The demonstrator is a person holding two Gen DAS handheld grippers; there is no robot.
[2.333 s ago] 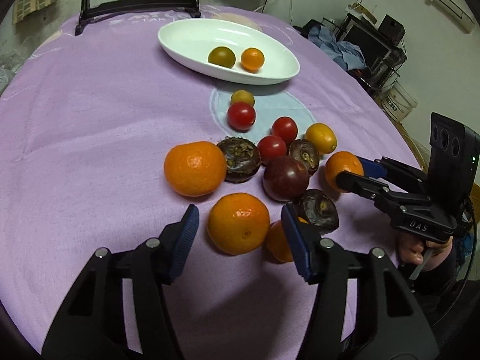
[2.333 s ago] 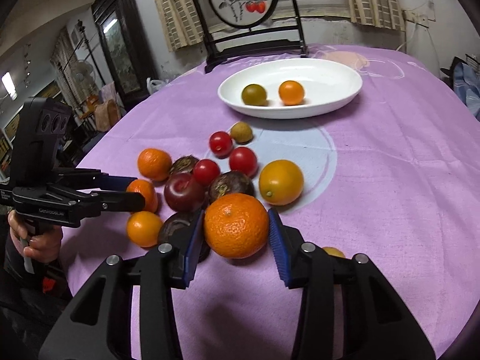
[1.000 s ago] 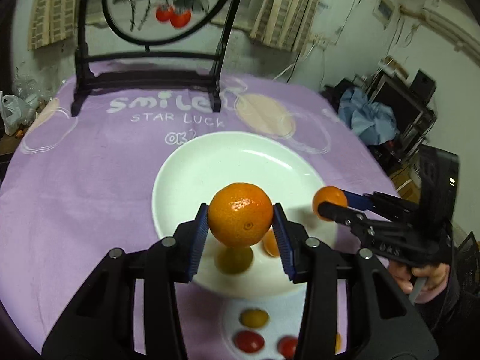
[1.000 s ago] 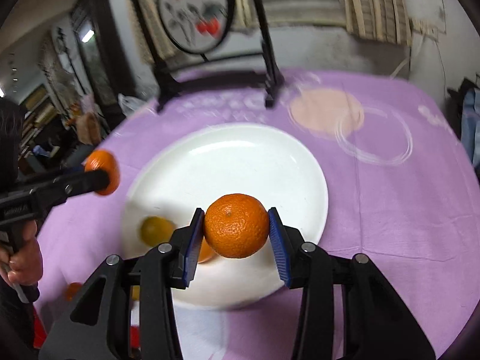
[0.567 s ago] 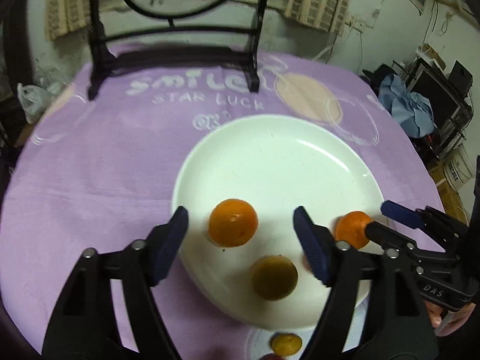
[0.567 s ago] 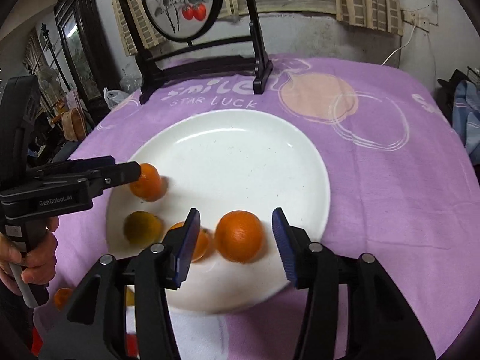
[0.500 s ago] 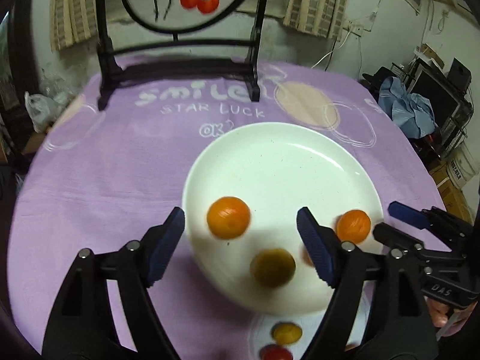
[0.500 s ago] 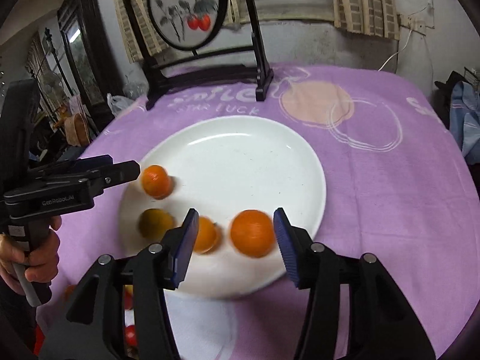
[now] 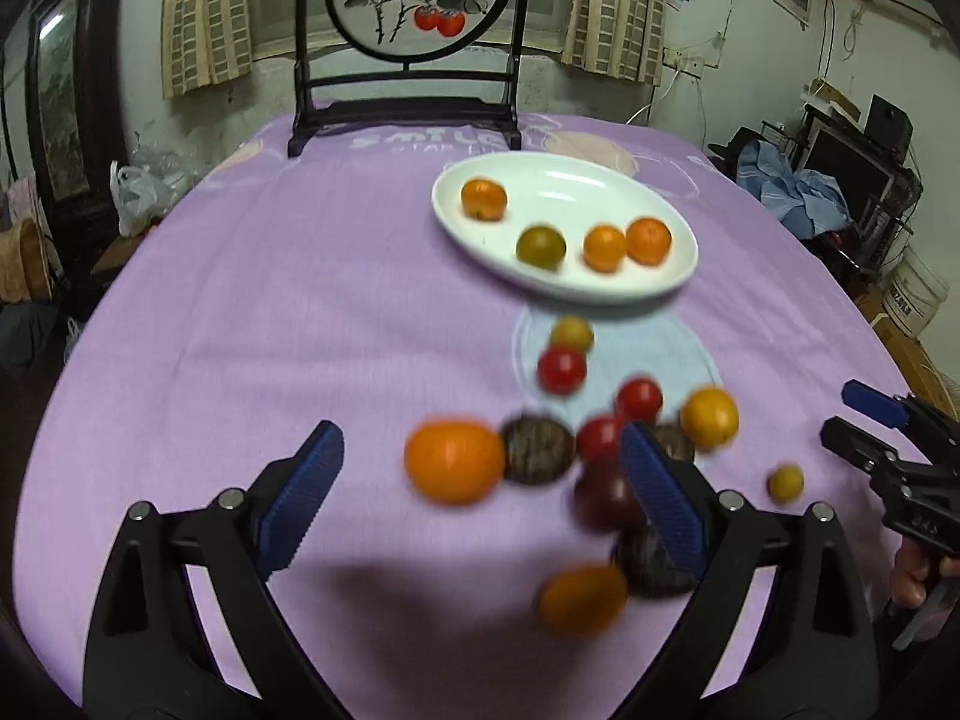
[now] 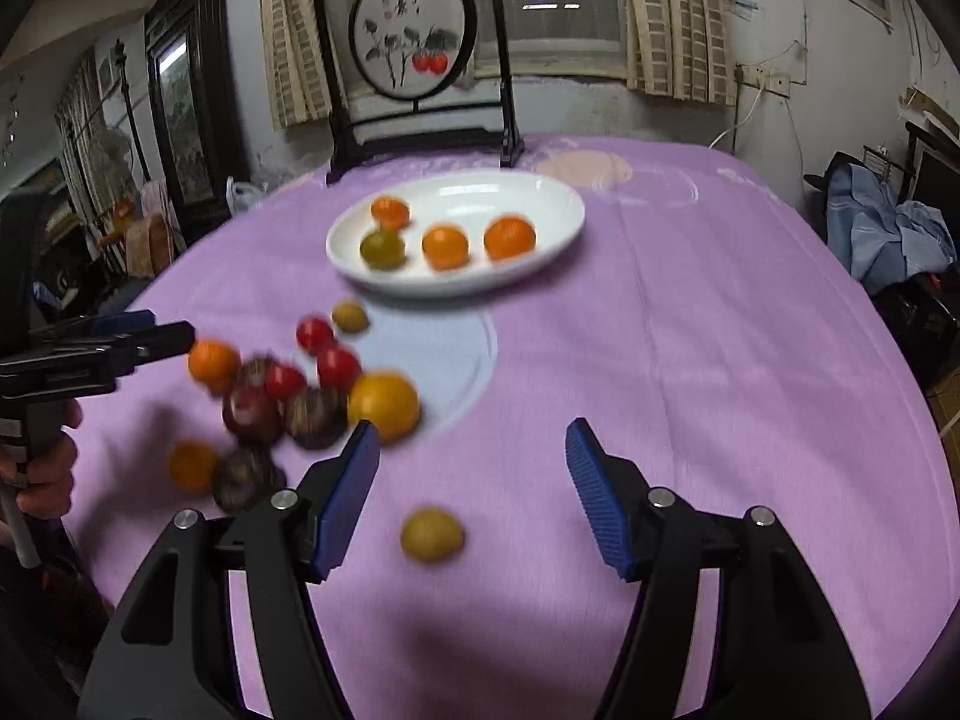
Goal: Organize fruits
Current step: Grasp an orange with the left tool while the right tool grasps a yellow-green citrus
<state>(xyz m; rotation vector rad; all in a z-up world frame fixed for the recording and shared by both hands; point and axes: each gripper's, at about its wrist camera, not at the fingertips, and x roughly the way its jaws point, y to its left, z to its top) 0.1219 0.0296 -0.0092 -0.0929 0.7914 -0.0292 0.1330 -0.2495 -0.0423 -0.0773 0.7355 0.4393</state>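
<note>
A white oval plate (image 9: 600, 294) (image 10: 552, 240) on the purple cloth holds three orange fruits and one green-brown one (image 9: 541, 247). A cluster of loose fruits lies nearer: a big orange (image 9: 454, 461), red tomatoes (image 9: 561, 369), dark passion fruits (image 9: 537, 450), a yellow-orange fruit (image 10: 384, 406). My left gripper (image 9: 480, 498) is open and empty above the cluster's left side. My right gripper (image 10: 471, 492) is open and empty, with a small yellow-green fruit (image 10: 432, 535) between its fingers on the cloth. The right gripper also shows in the left wrist view (image 9: 852, 420), and the left gripper in the right wrist view (image 10: 174, 330).
A dark wooden stand with a round painted screen (image 9: 414, 114) sits at the table's far edge. The purple tablecloth (image 9: 270, 300) covers the round table. Room clutter lies beyond the right edge.
Both grippers released their oranges into the plate and have pulled back toward the near side. The plate is now farther away and the loose fruit cluster is back in view.
</note>
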